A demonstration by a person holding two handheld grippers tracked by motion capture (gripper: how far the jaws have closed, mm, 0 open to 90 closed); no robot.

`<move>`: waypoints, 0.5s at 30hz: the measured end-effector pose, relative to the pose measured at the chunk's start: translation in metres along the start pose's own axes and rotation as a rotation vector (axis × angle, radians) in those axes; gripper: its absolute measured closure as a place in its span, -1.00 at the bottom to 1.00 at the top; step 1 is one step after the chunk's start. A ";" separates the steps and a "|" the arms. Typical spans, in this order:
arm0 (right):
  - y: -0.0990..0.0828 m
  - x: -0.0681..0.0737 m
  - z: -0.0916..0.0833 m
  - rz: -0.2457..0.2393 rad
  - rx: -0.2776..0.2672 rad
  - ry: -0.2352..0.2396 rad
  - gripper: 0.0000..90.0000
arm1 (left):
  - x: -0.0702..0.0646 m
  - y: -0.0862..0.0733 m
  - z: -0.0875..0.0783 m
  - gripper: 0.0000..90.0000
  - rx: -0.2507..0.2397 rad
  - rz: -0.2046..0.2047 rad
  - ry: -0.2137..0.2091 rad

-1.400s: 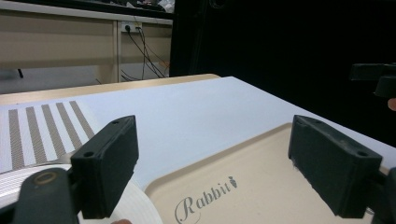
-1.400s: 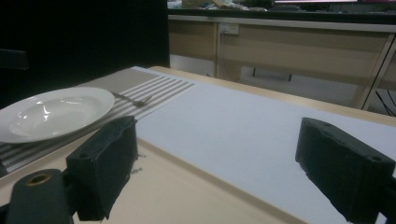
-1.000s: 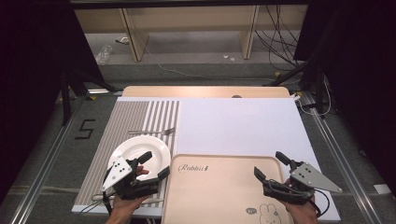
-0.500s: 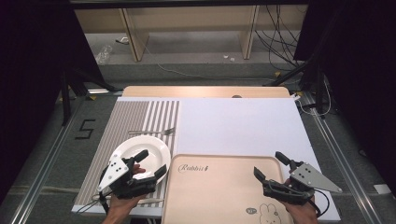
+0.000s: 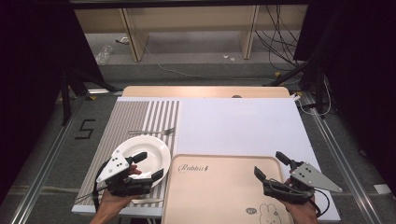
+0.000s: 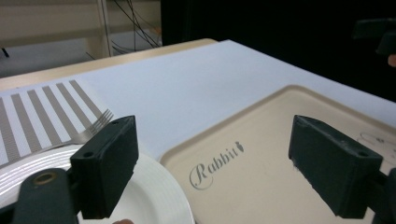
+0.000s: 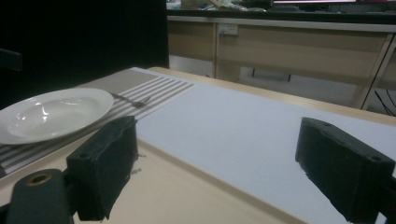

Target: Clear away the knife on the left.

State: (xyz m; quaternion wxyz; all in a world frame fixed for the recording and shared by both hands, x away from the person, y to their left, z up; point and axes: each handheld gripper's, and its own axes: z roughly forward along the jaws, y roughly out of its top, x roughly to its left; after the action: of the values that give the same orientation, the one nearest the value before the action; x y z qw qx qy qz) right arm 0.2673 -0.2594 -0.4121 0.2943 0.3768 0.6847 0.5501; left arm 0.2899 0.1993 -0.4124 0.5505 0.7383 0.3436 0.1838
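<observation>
A white plate lies on the striped placemat at the front left, with a fork just beyond it. My left gripper hovers open over the plate's near right rim, beside the beige tray printed "Rabbit". In the left gripper view the gripper stands open, spanning the plate and the tray, with the fork ahead. My right gripper is open and empty over the tray's right side. From the right gripper view, that gripper faces the plate and fork.
A white mat covers the table's middle and right behind the tray. The wooden table edge runs along the back, with shelving and cables on the floor beyond. A knife lies near the placemat's front edge.
My left gripper has shifted slightly over the plate's near rim. The right gripper has stayed in place, and both remain open.
</observation>
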 end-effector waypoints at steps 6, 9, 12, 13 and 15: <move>0.000 0.001 0.000 -0.007 -0.002 0.004 -0.69 | 0.001 -0.001 -0.003 -0.63 0.043 0.021 -0.004; 0.001 0.001 0.000 -0.013 -0.006 0.006 -0.69 | 0.003 -0.001 -0.007 -0.63 0.082 0.037 -0.007; 0.000 0.002 0.001 -0.015 -0.003 0.008 -0.69 | 0.006 0.000 -0.011 -0.63 0.132 0.056 -0.016; 0.000 0.002 0.001 -0.015 -0.003 0.009 -0.69 | 0.006 0.000 -0.011 -0.63 0.132 0.056 -0.016; 0.000 0.002 0.001 -0.016 -0.002 0.012 -0.69 | 0.010 0.000 -0.016 -0.63 0.168 0.053 -0.016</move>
State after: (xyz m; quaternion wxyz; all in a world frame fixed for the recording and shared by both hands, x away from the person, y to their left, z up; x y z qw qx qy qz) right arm 0.2667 -0.2571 -0.4118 0.2951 0.3678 0.6888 0.5506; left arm 0.2865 0.2179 -0.4084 0.4843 0.7922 0.3338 0.1626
